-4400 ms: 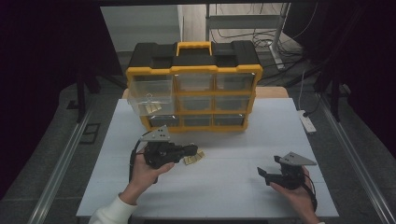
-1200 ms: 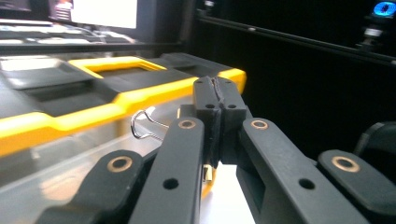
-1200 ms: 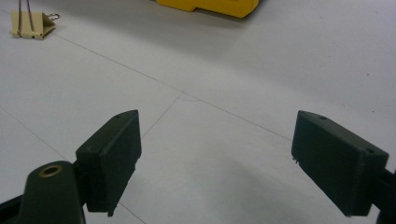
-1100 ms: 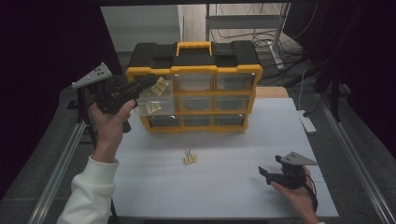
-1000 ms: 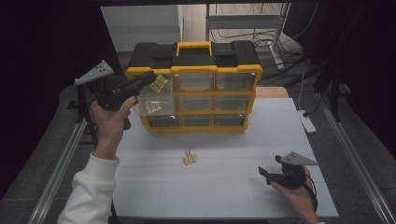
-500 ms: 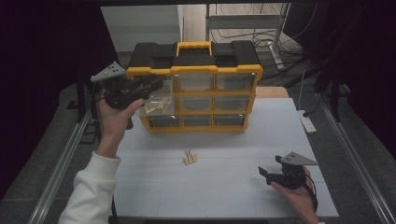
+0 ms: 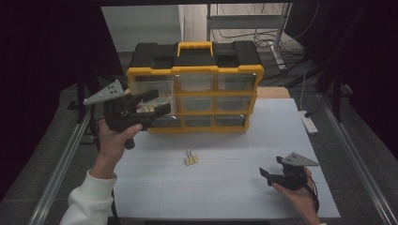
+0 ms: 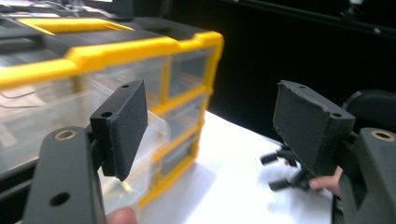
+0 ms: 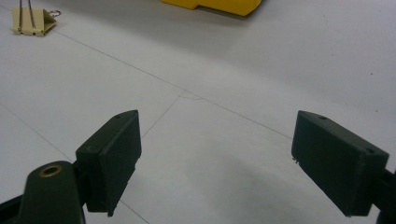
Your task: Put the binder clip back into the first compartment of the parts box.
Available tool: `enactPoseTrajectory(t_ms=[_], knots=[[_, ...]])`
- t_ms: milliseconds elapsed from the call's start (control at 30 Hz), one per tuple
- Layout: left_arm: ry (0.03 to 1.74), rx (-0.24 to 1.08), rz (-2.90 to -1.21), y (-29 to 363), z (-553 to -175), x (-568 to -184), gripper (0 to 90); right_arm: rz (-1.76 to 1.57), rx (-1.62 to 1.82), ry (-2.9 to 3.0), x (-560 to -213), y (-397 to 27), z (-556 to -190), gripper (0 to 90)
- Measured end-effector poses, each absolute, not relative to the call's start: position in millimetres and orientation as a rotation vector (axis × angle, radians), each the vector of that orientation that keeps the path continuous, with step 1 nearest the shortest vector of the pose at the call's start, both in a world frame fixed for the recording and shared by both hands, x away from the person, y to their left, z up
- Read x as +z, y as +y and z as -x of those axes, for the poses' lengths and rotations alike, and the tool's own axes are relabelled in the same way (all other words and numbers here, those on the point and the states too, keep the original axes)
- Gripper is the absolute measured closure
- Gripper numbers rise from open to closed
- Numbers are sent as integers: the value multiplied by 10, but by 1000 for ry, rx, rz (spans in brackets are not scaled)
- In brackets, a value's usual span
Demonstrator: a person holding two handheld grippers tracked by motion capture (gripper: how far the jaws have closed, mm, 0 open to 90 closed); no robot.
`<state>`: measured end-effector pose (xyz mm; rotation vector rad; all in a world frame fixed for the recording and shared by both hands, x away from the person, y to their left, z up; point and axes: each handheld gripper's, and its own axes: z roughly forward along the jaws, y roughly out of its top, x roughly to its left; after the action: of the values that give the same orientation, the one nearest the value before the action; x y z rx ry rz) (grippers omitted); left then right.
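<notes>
A yellow and black organizer (image 7: pixel 195 70) with clear drawers stands at the back of the white table (image 7: pixel 225 187). My left gripper (image 7: pixel 157 103) is held up in front of its left column, over a pulled-out clear drawer (image 8: pixel 135 158). Its jaws have just been opening, and in the left gripper view the gripper (image 8: pixel 210 121) stands open with nothing between the pads. A beige binder clip (image 7: pixel 191 159) lies on the table in front of the organizer, also in the right gripper view as the clip (image 9: pixel 32 21). My right gripper (image 7: pixel 266 176) rests low at the front right, open and empty (image 9: pixel 215 158).
The organizer's yellow base (image 9: pixel 219 5) lies ahead of the right gripper. A power strip (image 7: pixel 309 123) sits at the table's right edge. Metal rails run along both sides of the table. The other hand's gripper (image 8: pixel 289 168) shows far off in the left gripper view.
The left gripper has moved right and down toward the organizer's left drawers and its jaws have opened; the beige clip it carried is no longer between them. The right gripper has not moved.
</notes>
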<state>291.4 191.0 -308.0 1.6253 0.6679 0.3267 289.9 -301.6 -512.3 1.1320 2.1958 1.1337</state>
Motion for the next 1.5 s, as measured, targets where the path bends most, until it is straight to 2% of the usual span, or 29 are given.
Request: enactPoseTrajectory(t_ms=[233, 600, 1500], knots=[[645, 309, -1700, 1795, -2715, -3275, 267, -1136, 1135, 2196, -5120, -3019, -2898, 161], [687, 251, -1767, 1723, -2671, -3659, 269, -1134, 1141, 2195, -5120, -3014, -2899, 161], [873, 149, -1953, 1489, -3037, -4574, 267, -1132, 1143, 2197, -5122, -3018, -2900, 161]])
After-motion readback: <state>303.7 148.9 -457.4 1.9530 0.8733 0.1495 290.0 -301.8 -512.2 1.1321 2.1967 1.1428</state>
